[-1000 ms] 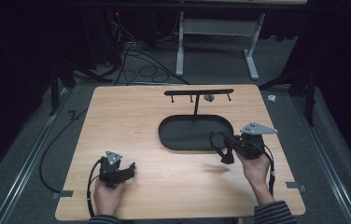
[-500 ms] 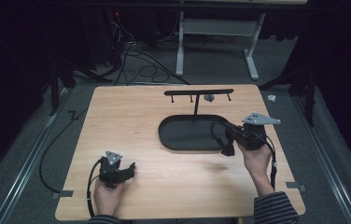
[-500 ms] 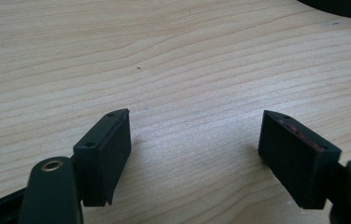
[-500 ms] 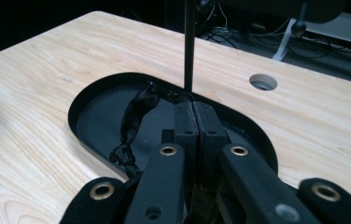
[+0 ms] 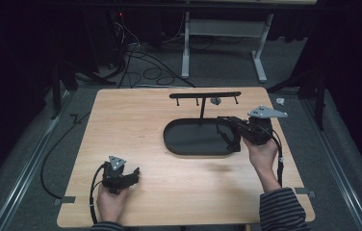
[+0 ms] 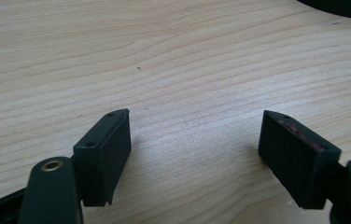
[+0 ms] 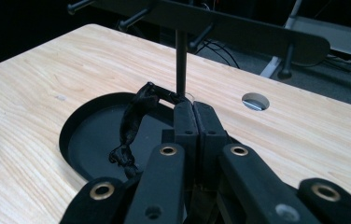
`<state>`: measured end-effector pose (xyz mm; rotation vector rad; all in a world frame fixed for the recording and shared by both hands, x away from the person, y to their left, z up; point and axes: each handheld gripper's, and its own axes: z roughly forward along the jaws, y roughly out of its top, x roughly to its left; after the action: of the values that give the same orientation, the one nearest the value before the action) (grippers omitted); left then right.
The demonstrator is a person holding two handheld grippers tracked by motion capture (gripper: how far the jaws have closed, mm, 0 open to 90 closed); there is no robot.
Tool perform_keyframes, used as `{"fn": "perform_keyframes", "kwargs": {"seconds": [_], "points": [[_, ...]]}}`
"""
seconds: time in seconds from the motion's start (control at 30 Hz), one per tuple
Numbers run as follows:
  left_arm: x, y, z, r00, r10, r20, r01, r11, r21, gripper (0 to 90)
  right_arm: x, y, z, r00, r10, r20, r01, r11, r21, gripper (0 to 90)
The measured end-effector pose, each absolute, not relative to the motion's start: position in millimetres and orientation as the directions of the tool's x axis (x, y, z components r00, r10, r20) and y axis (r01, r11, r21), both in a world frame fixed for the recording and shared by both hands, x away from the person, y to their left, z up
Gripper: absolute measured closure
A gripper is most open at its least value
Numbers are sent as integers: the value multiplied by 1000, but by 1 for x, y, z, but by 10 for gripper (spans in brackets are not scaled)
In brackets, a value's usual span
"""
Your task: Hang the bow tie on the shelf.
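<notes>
Right gripper view shows a black crinkled band (image 7: 130, 126), something like a hair tie or strip of cloth, pinched at its upper end between the tips of my right claw (image 7: 193, 108), whose jaws are pressed together on it. The rest of the band hangs down to the left of the jaws, over the black oval tray (image 7: 78, 140) that forms the base of the stand. Just behind the claw tips rises the stand's thin upright post (image 7: 180, 60), carrying a flat crossbar (image 7: 239, 32) with short pegs pointing downward. Beyond the tray to the right, a round hole (image 7: 255, 101) is cut in the worktop (image 7: 33, 79). In the high view, my right claw (image 5: 230, 134) sits over the right end of the tray (image 5: 188, 139), held from below by my right hand (image 5: 262, 153). Well apart from it, near the front left of the worktop, my left hand (image 5: 110, 202) holds the left claw (image 5: 133, 174). In the left gripper view its jaws (image 6: 197, 154) stand wide apart with bare wood between them.
</notes>
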<state>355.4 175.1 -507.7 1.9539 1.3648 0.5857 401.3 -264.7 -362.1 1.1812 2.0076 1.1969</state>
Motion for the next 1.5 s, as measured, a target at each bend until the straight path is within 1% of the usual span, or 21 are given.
{"fn": "perform_keyframes", "kwargs": {"seconds": [0.67, 0.77, 0.97, 1.37, 1.5], "points": [[355, 175, -508, 352, 936, -18, 634, -224, 740, 257, 423, -254, -343, -475, 880, -24, 403, 241, 883, 900], [355, 175, -508, 352, 936, -18, 634, -224, 740, 257, 428, -253, -341, -464, 886, -13, 409, 227, 884, 900], [355, 176, -508, 352, 936, -20, 634, -222, 741, 257, 435, -252, -340, -455, 890, -23, 421, 237, 875, 900], [355, 176, -508, 352, 936, -20, 634, -223, 740, 257, 452, -250, -336, -430, 903, -17, 434, 224, 873, 900], [355, 176, -508, 352, 936, -21, 634, -221, 741, 257, 458, -249, -336, -416, 909, 0, 442, 202, 874, 900]]}}
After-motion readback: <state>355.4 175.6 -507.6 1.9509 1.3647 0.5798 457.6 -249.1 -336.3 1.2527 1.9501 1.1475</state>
